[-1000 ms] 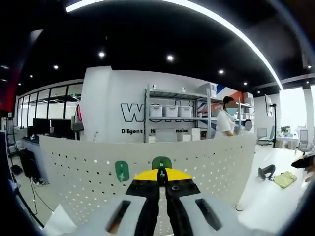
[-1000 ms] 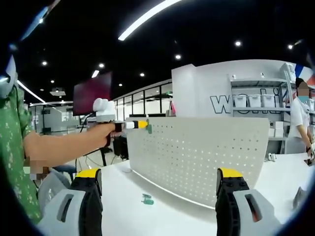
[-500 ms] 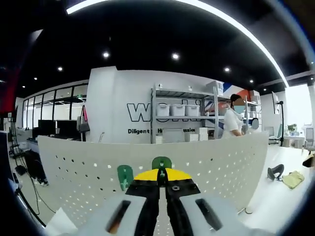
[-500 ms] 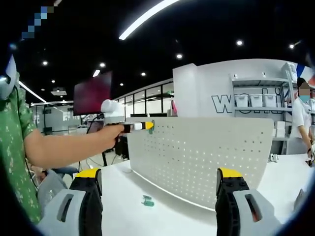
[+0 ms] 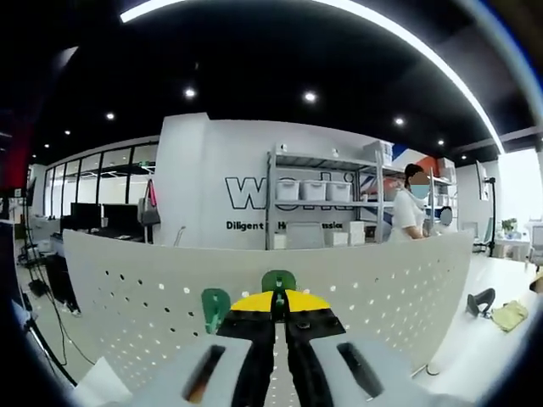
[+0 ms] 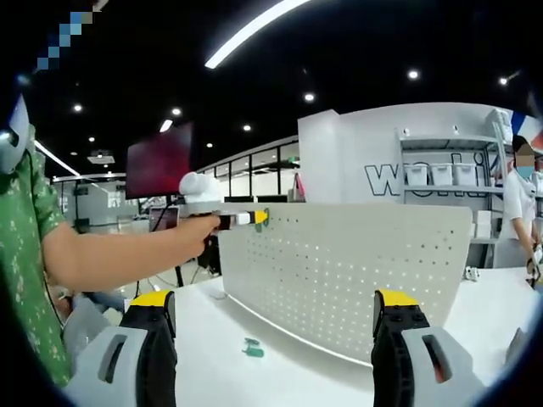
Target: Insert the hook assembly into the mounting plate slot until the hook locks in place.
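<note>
Holding: the left gripper (image 5: 273,307) had its yellow-tipped jaws pressed together on a green hook (image 5: 278,281), whose rounded top showed just past the tips.
Plate: a white perforated plate (image 5: 144,297) stood upright on the table (image 6: 212,373), directly beyond the held hook and very near it.
Second hook: another green hook (image 5: 215,306) sat on the plate face, just left of the left gripper's tips; whether it was locked in could not be told.
Loose hook: a small green hook piece (image 6: 252,345) lay on the table near the foot of the plate, in the right gripper view.
Right gripper: the right gripper (image 6: 273,335) had its jaws spread wide with nothing between them, hanging back from the plate.
Left gripper from afar: in the right gripper view the person's hand (image 6: 197,233) held it at the plate's top left edge.
Person: someone stood at the far shelves (image 5: 318,203).
Risk: the hook could, I judge, miss its slot or seat only partly if pushed at a tilt; a hard push might tip the free-standing plate, since the right gripper was not bracing it.
Change: compared with a second before, the mounted hook sat closer to the left gripper's tips, and in the right gripper view the hand had moved right toward the plate.
</note>
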`<state>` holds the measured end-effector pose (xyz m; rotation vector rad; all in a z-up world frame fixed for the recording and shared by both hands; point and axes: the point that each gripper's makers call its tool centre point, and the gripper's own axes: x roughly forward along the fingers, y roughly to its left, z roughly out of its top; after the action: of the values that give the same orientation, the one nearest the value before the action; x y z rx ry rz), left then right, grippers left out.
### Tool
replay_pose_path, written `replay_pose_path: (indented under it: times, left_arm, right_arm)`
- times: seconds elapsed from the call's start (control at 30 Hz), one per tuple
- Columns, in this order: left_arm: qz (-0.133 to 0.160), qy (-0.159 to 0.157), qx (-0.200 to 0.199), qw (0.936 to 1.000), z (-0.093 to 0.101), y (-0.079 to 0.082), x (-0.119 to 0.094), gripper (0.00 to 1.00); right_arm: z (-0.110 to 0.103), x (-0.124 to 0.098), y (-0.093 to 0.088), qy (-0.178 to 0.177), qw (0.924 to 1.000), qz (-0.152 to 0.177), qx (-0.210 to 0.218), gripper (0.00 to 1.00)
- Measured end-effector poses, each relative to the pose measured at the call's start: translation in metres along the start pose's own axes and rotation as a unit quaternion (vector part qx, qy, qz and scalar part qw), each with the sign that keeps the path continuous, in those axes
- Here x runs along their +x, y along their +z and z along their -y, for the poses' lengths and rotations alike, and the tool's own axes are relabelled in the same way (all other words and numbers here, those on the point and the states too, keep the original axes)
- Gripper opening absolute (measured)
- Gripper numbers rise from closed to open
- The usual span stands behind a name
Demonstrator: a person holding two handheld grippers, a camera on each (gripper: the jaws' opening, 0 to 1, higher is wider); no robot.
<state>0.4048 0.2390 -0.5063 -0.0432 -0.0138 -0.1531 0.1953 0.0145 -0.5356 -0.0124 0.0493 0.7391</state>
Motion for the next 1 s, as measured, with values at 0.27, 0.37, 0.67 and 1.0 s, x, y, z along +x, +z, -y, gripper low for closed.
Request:
replay_pose_path:
  times: [0.27,0.37,0.67,1.0]
  left_arm:
    - [-0.005,0.003,-0.004,1.0000,-0.0010,-0.0045,0.0045,0.03]
    - [-0.005,0.002,-0.006,1.0000,-0.0008,-0.0054,0.0054,0.03]
    - [-0.006,0.005,-0.003,1.0000,-0.0022,-0.0073,0.0077,0.03]
    - [-0.010,0.007,-0.001,0.9999,-0.0035,-0.0106,0.0104,0.03]
  right_arm:
    - [0.0003,0.0012,-0.0005,0.000,1.0000,0.000,0.001,0.98]
    - [0.0007,0.0013,-0.0021,0.000,1.0000,-0.002,0.002,0.98]
    - [0.0005,0.0017,-0.0038,0.000,1.0000,-0.003,0.005,0.98]
    - [0.0005,0.0014,-0.0072,-0.001,1.0000,-0.006,0.008,0.97]
